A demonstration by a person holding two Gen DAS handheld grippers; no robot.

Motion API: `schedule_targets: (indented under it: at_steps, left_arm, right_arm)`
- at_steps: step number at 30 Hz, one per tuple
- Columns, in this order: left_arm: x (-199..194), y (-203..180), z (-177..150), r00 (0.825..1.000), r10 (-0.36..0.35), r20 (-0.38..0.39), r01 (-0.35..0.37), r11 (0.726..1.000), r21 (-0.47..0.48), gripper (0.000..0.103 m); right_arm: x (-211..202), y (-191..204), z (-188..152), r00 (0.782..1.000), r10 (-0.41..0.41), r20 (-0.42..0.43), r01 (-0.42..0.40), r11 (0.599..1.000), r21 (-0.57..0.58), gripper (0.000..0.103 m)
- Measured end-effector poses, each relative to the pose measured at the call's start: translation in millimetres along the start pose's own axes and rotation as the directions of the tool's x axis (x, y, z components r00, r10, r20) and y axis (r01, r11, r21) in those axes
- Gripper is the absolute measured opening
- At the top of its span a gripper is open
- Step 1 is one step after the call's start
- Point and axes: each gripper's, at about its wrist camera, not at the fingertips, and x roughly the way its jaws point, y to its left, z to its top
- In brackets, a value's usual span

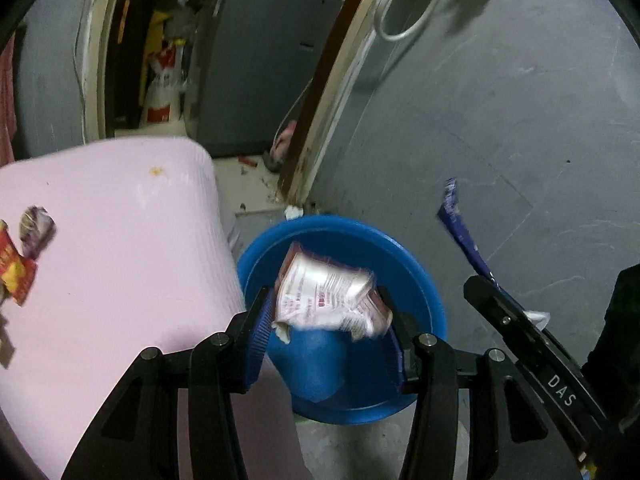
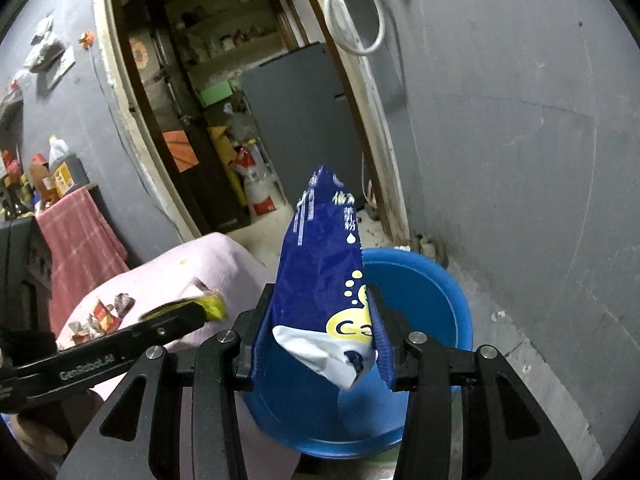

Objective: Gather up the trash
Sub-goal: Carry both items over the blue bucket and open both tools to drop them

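Observation:
My left gripper [image 1: 326, 316] holds a crumpled silver and red wrapper [image 1: 324, 296] between its blue pads, right above the blue plastic bin [image 1: 424, 280]. My right gripper [image 2: 322, 332] is shut on a tall blue and white snack bag [image 2: 320, 264], held upright over the near rim of the same bin [image 2: 452, 292]. That bag [image 1: 464, 232] and the right gripper's arm also show in the left wrist view, to the right of the bin. More wrappers [image 1: 24, 248] lie on the pink cushion [image 1: 120, 240]; they also show in the right wrist view [image 2: 100, 316].
The bin stands on the floor between the pink cushion and a grey wall [image 1: 500, 120]. A wooden door frame [image 1: 320, 92] opens onto a room with a grey fridge [image 2: 304, 120]. A white cable [image 2: 352, 12] hangs on the wall. A red cloth [image 2: 80, 240] drapes at the left.

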Motion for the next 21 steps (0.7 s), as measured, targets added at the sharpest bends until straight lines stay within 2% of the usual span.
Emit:
schedule_targets:
  at_steps: [2,6,9,11,13,15,17,19,21]
  left_arm:
    - [10,4,-2,1.000,0.009,-0.013,-0.009,1.000,-0.021,0.054]
    - [10,9,-8,1.000,-0.007,-0.022,0.006,0.998,-0.061,0.055]
    - [-4,13,-8,1.000,-0.013,0.009,0.013,0.998,-0.062,0.055]
    - [-14,12,-6,0.999,-0.006,0.050,0.008,0.999,-0.045,0.058]
    - [-28,10,-6,0.995,0.014,0.098,-0.012,1.000,-0.023,0.069]
    - [-41,11,-5,0.988,0.025,0.151,-0.024,1.000,-0.009,0.069]
    - [-53,13,-5,0.981,0.037,0.188,-0.037,0.999,0.001,0.070]
    - [-67,17,-4,0.972,0.059,0.228,-0.062,0.998,0.008,0.081]
    - [-83,23,-5,0.957,0.082,0.278,-0.088,0.996,0.008,0.085]
  right_arm:
    - [4,-3,1,1.000,0.002,-0.011,-0.002,1.000,0.015,0.043]
    - [8,-5,4,1.000,0.008,-0.018,-0.007,0.999,0.038,0.047]
    - [5,-4,5,1.000,0.004,0.002,-0.004,1.000,0.031,0.051]
    - [3,-1,8,1.000,0.003,0.024,-0.004,1.000,0.025,0.053]
    - [-4,3,8,0.998,0.000,0.061,-0.001,1.000,0.012,0.055]
    - [-11,7,10,0.995,-0.001,0.101,0.001,1.000,0.001,0.061]
    - [-18,12,11,0.990,0.002,0.141,0.000,1.000,-0.009,0.074]
    - [-27,18,12,0.982,0.009,0.191,-0.004,1.000,-0.023,0.078]
    - [-35,24,13,0.970,0.030,0.241,-0.022,0.999,-0.036,0.082]
